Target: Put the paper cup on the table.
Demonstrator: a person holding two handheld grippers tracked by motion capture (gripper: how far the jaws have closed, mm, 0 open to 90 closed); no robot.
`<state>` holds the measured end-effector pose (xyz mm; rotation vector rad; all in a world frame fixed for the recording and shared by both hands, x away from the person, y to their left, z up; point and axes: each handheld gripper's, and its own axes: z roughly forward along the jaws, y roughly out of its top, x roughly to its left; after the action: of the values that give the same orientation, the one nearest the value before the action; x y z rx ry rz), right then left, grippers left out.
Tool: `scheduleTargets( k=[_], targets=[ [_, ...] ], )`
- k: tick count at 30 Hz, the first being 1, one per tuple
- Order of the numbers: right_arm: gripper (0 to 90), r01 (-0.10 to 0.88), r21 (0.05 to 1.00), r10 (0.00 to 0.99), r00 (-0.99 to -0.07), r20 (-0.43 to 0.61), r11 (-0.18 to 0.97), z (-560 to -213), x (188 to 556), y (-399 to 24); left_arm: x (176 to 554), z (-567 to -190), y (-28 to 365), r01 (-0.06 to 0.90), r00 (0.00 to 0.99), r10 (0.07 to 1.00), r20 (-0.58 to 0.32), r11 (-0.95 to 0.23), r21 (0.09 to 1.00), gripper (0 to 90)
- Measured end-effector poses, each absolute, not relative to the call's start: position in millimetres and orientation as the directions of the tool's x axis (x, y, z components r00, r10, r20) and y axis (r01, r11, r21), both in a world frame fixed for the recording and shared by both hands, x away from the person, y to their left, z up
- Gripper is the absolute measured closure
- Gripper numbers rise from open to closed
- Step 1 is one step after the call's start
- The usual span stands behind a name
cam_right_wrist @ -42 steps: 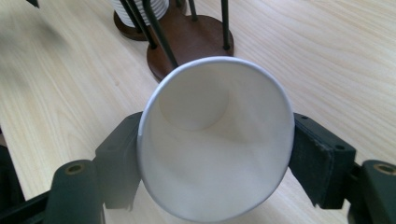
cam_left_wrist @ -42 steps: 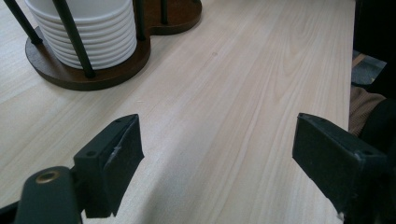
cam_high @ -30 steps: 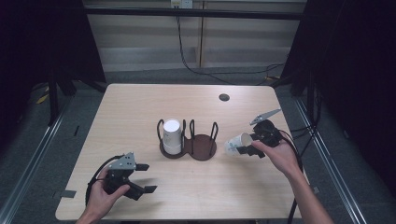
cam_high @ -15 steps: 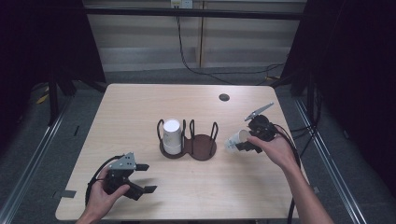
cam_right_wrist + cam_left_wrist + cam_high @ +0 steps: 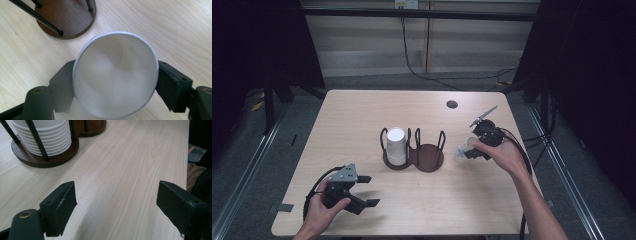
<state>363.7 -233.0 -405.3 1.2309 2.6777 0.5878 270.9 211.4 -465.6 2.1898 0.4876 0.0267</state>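
Right gripper view looks into a white paper cup point(image 5: 115, 75) pinched between the right claw point(image 5: 115, 82) pads, though the jaws have just been opening a little. The brown cup holder point(image 5: 414, 152) is the landmark: the cup hangs just right of its empty ring. Nearer than the holder, the left claw point(image 5: 362, 192) waits wide and empty over the tabletop point(image 5: 362, 115). One stack of cups point(image 5: 396, 145) already sits in the holder's left ring. I think this cup still has to go in.

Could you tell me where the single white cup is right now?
The cup sits between the right tool's jaws, right of the holder's empty ring in the high view.
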Motion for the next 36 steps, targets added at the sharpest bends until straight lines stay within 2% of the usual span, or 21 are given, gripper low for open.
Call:
scheduleTargets(
  k=[13,26,36],
  targets=[
    [24.2,0.716,0.362,0.761,-0.648,0.026,0.598,-412,371,-233,270,-467,209,0.319,0.931,0.335,-0.143,-0.558,0.766,16.3],
    [22.8,0.717,0.306,0.757,-0.653,-0.018,0.626,-416,377,-224,271,-465,214,0.34,0.917,0.371,-0.147,-0.532,0.776,16.3],
    [20.9,0.707,0.323,0.754,-0.656,-0.032,0.629,-419,382,-217,272,-466,214,0.341,0.917,0.372,-0.147,-0.534,0.774,16.3]
  ],
)
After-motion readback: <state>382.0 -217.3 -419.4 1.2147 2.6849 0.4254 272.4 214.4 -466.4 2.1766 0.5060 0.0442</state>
